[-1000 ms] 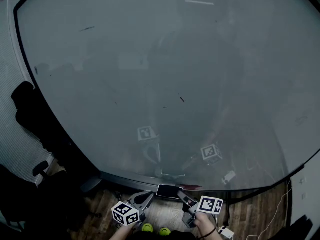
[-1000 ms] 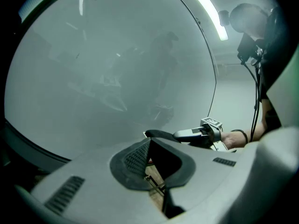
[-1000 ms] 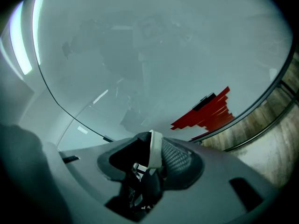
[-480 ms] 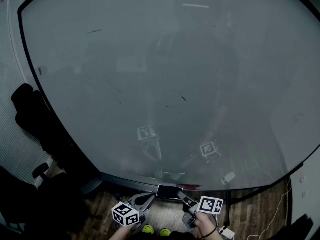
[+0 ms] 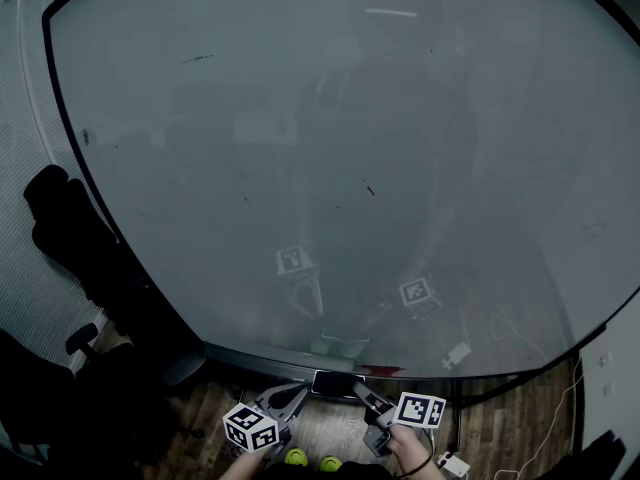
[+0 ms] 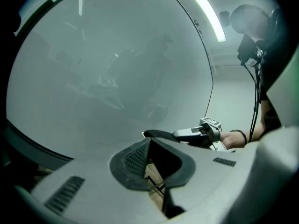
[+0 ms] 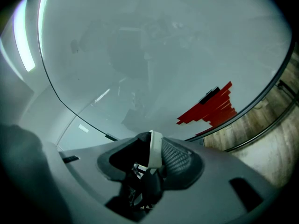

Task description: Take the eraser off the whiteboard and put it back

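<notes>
Eraser (image 5: 337,381) unmoved, clamped in right hand-held gripper (image 5: 357,387), low on whiteboard (image 5: 300,118)

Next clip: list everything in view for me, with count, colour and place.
whiteboard: one, grey-white, fills most of the head view
red patch: one, red, low on the whiteboard
eraser: one, dark, just below the whiteboard's lower edge, held
floor: wood-brown, under the whiteboard
dark shapes: black, left of the whiteboard; cannot tell what
shoes: two, yellow-green, bottom edge
left gripper: one, grey, jaws apart, empty, beside the eraser
right gripper: one, grey, closed on the eraser
</notes>
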Demonstrator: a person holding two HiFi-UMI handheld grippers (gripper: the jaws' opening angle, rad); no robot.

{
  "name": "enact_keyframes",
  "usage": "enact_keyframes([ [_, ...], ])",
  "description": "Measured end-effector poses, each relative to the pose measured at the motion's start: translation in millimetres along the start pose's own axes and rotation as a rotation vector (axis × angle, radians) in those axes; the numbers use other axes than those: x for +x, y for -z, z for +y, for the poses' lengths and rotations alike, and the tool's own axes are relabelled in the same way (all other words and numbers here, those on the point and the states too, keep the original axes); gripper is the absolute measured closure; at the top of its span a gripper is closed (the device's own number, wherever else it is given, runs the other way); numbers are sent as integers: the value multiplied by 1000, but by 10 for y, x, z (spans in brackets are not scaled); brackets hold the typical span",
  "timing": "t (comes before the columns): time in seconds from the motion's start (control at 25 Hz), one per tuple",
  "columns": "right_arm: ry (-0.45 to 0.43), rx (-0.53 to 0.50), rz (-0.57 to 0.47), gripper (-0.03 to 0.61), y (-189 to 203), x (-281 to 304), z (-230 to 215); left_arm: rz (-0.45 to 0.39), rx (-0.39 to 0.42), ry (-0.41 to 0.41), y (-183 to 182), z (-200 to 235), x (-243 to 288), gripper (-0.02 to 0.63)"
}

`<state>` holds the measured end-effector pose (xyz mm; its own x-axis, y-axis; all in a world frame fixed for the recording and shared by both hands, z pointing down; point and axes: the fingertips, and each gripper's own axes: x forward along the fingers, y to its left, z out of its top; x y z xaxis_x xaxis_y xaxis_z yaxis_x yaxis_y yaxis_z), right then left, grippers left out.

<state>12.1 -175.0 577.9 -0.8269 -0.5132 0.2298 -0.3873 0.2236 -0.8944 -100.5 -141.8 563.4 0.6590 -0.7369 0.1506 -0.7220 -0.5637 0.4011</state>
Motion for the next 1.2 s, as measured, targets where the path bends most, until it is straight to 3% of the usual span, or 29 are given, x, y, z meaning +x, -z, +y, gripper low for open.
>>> enact_keyframes([
  [1.2, 40, 34, 23, 410, -54, 87, -307, -18, -10, -12, 31, -109, -98, 607],
])
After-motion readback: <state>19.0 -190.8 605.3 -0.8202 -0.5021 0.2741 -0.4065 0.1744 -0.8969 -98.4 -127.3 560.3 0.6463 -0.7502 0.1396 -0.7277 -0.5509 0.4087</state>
